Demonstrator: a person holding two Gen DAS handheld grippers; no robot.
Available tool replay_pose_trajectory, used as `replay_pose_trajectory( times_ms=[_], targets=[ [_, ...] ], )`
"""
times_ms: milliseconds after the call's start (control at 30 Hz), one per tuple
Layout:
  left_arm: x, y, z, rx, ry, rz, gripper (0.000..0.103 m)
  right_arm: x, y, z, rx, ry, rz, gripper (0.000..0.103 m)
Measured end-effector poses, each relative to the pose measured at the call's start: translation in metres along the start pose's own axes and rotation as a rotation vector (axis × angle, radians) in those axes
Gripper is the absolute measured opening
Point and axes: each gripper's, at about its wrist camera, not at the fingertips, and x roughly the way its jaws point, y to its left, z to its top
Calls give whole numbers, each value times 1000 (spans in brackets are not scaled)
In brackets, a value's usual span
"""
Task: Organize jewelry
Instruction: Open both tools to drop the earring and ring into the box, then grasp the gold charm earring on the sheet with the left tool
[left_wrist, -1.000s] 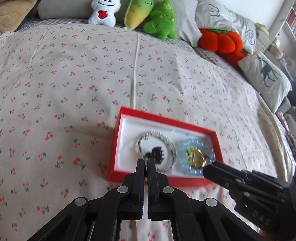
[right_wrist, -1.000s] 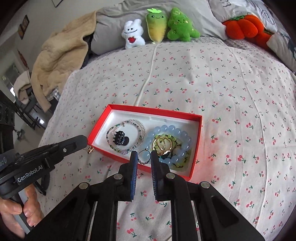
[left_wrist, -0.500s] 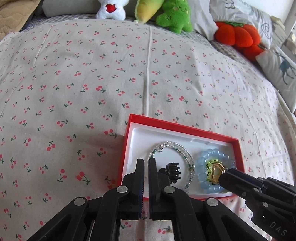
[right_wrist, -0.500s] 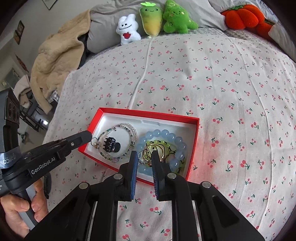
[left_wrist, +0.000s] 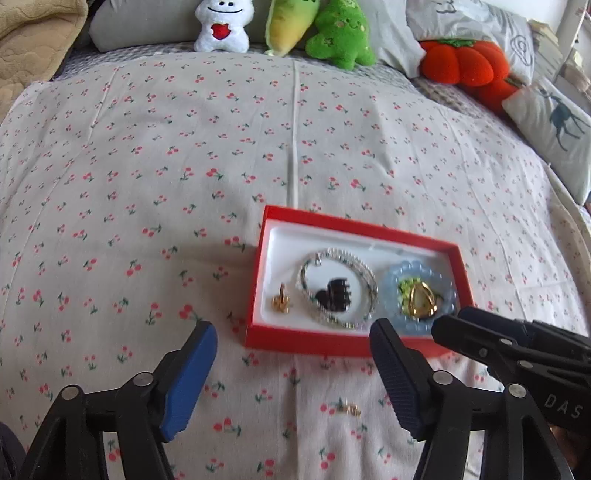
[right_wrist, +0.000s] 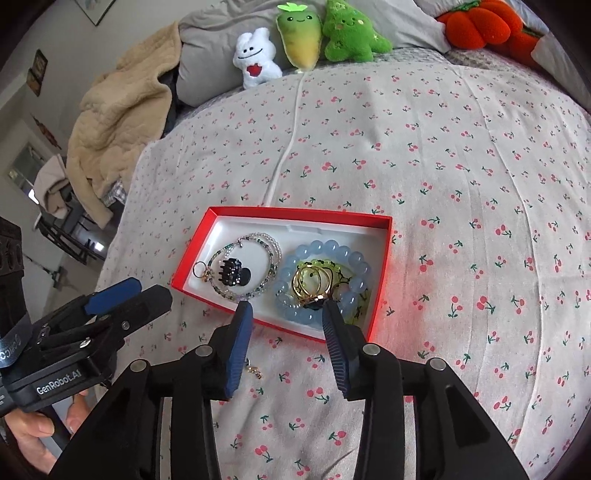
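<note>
Left wrist view: the left tongs (left_wrist: 293, 345) are opening wide, empty, over the bed (left_wrist: 184, 155) just short of the red box (left_wrist: 258, 280), where a gold earring (left_wrist: 281, 301) lies. Right wrist view: the right tongs (right_wrist: 288, 314) are opening over the blue bead bracelet (right_wrist: 325, 254) in the box, gripping nothing

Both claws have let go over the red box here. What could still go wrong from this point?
The small gold piece lying on the bedspread in front of the red box blends into the cherry print and could be missed. The right claw, jaws opening with nothing between them, sits close over the gold rings and might snag them.
</note>
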Motion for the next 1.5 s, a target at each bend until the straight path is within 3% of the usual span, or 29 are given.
replay_pose_trajectory(
  times_ms=[433, 900, 1133, 1267, 1333, 1500],
  targets=[
    [-10, 10, -49, 36, 61, 34, 87, -15, 6, -39, -71, 25, -87, 62],
    [-2, 21, -110, 44, 132, 40, 87, -8, 0, -75, -60, 145, -221, 63],
    [-10, 19, -133, 77, 85, -41, 86, -3, 0, -90, -46, 206, -217, 63],
    [-13, 9, -138, 135, 60, -82, 70, -1, 5, -92, -73, 221, -239, 63],
    [-11, 2, -138, 159, 65, -95, 55, -1, 7, -93, -83, 219, -244, 63],
    [1, -7, -134, 159, 89, -107, 34, 1, 7, -93, -83, 227, -247, 63]
  ],
)
